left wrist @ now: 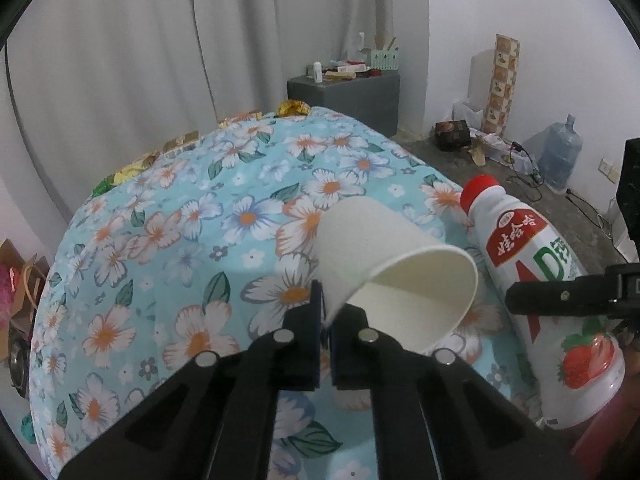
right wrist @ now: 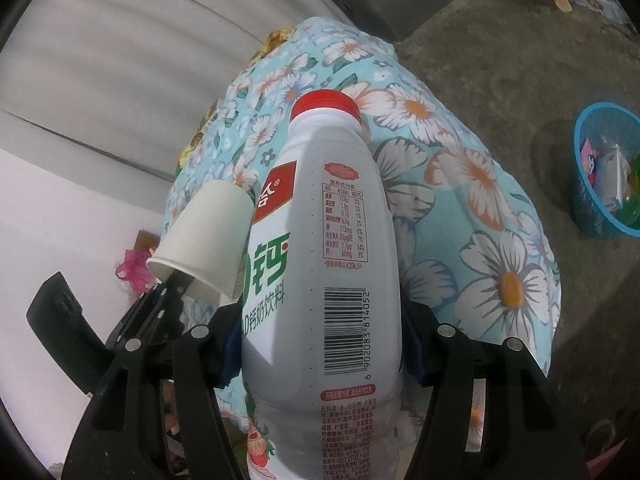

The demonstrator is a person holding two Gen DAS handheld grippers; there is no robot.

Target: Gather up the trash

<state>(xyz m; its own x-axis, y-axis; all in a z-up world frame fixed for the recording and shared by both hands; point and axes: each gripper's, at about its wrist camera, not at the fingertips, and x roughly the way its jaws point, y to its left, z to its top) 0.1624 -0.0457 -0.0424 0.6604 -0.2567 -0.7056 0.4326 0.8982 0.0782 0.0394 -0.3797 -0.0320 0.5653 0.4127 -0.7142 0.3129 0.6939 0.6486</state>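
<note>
A white paper cup (left wrist: 384, 268) lies tilted over the floral tablecloth (left wrist: 168, 240), its mouth toward me. My left gripper (left wrist: 326, 320) is shut on the cup's rim, one finger inside and one outside. A white milk-drink bottle (right wrist: 320, 280) with a red cap sits between the pads of my right gripper (right wrist: 320, 356), which is shut on its body. In the left wrist view the bottle (left wrist: 536, 292) stands just right of the cup, with a right finger (left wrist: 560, 298) across it. In the right wrist view the cup (right wrist: 204, 248) and the left gripper (right wrist: 174, 292) are at the left.
A blue basket (right wrist: 592, 200) holding rubbish stands on the concrete floor at the right. Crumpled gold wrappers (left wrist: 294, 108) lie along the table's far edge by the curtain. A grey box (left wrist: 344, 92), a water jug (left wrist: 560, 152) and cables sit by the far wall.
</note>
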